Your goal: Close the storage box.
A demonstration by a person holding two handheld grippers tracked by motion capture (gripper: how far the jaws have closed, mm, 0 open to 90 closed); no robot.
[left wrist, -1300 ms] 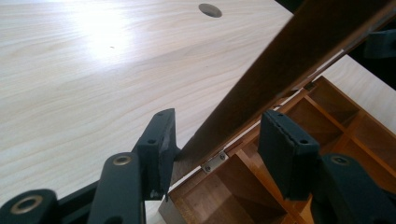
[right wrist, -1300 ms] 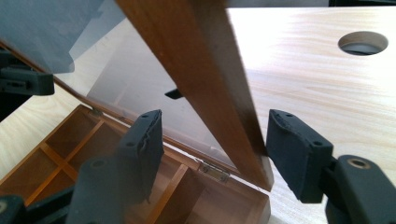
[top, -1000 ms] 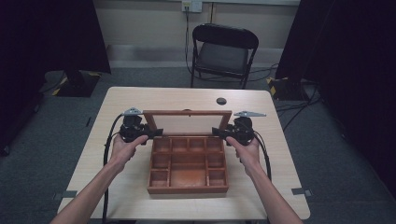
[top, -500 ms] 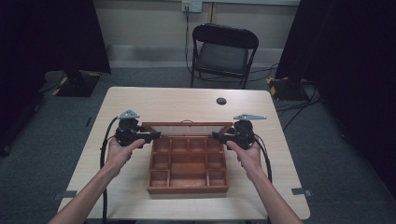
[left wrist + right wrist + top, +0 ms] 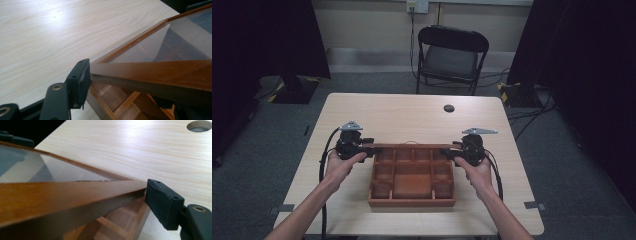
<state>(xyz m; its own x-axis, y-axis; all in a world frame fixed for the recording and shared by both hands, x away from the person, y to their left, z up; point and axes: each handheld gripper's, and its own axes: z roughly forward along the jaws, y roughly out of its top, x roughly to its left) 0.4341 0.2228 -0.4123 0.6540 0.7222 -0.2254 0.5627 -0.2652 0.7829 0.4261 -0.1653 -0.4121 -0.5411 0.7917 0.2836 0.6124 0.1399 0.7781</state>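
While the person is handling the wooden compartment box (image 5: 412, 202) near the tabletop's (image 5: 377, 112) front edge, each claw is gripping one side rail of its hinged glass lid (image 5: 412, 146). This is keeping the lid level and untwisted, partway over the compartments. The left claw (image 5: 368, 147) is clamping the lid's corner (its far pad is hiding under the rail, and the grip has just been loosening slightly). The right claw (image 5: 454, 150) is pressing its pad against the opposite corner. Behind the box the tabletop is lying bare up to the cable hole (image 5: 449, 108), giving the lid swinging room. The hands are sitting just inside the side edges.
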